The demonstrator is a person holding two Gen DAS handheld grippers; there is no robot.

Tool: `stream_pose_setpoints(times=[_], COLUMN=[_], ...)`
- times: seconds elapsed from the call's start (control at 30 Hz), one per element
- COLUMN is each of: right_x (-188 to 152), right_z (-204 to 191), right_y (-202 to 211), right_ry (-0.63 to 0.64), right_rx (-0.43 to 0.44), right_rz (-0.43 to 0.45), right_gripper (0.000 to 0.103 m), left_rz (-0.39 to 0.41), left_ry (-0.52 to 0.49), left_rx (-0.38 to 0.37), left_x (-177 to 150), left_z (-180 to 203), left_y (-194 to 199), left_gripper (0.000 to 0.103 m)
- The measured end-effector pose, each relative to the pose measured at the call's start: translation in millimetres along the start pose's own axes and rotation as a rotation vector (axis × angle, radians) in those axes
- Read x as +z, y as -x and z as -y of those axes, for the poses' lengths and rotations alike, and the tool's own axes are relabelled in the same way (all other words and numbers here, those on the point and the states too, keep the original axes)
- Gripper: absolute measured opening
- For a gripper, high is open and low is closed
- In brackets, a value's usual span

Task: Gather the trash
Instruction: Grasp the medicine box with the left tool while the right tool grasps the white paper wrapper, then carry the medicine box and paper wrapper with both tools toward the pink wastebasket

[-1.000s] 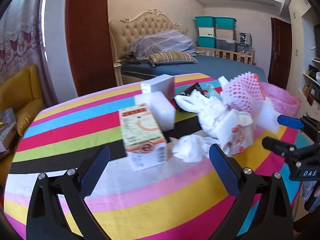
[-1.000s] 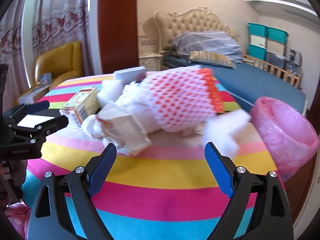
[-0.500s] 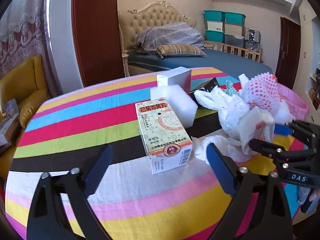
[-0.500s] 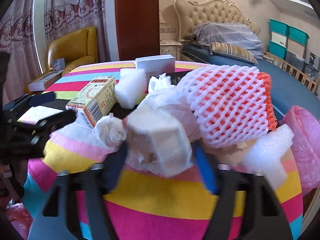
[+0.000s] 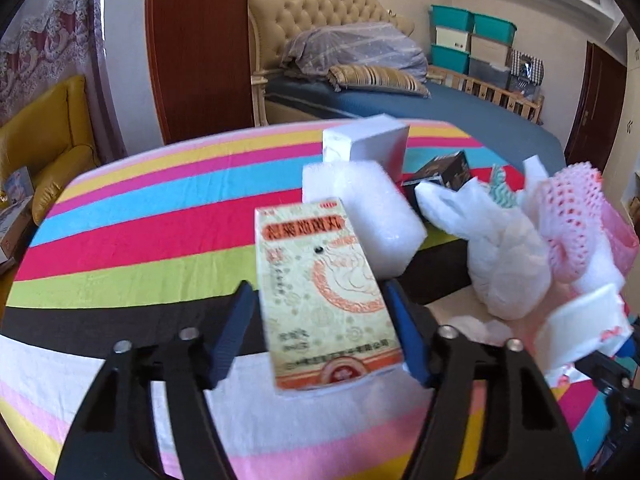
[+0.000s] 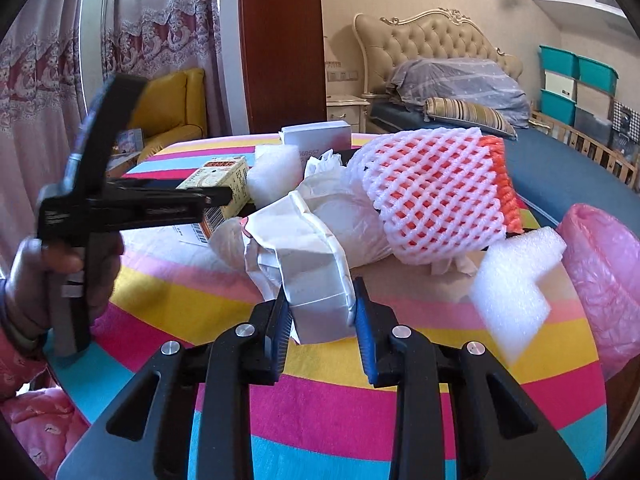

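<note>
My left gripper [image 5: 320, 332] is shut on a cream and orange medicine box [image 5: 324, 292], its pads on both long sides; the box also shows in the right wrist view [image 6: 224, 184]. My right gripper [image 6: 322, 320] is shut on a crumpled white paper wrapper [image 6: 316, 276]. Behind it lie a white and orange foam fruit net [image 6: 436, 196], white tissue [image 6: 356, 220] and a white foam piece [image 6: 516, 280]. A pink trash bag [image 6: 604, 272] hangs at the table's right edge.
A striped tablecloth [image 5: 140, 224] covers the round table. A white foam block [image 5: 360, 204], a white carton [image 5: 368, 144] and a small black box [image 5: 444, 172] sit further back. A bed, a yellow armchair [image 6: 172, 112] and stacked bins stand beyond.
Both grippers moved forward and closed: the left one onto the medicine box, the right one onto the white paper wrapper.
</note>
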State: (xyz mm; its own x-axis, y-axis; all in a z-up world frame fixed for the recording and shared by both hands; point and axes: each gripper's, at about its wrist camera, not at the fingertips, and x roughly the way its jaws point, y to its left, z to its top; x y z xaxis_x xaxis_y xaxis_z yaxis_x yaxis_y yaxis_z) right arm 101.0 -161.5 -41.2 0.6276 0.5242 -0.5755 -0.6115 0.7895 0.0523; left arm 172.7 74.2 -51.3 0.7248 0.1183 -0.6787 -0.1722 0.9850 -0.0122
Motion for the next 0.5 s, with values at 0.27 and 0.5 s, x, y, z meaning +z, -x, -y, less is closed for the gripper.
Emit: stream_pose_setpoints(times=[0.27, 0.5], right_x=[0, -6], right_z=[5, 8], right_y=[10, 23], right_ry=[-0.029, -0.045], right_rx=[0.0, -0.014], right_rz=[0.035, 0.066], right_gripper=[0.03, 0.03], left_rz=[0.118, 0.227], left_ry=[0.015, -0.033], left_rx=[-0.01, -0.081], left_x=[-7, -22], left_z=[-5, 10], left_y=[29, 69], left_gripper=[0.049, 0.049])
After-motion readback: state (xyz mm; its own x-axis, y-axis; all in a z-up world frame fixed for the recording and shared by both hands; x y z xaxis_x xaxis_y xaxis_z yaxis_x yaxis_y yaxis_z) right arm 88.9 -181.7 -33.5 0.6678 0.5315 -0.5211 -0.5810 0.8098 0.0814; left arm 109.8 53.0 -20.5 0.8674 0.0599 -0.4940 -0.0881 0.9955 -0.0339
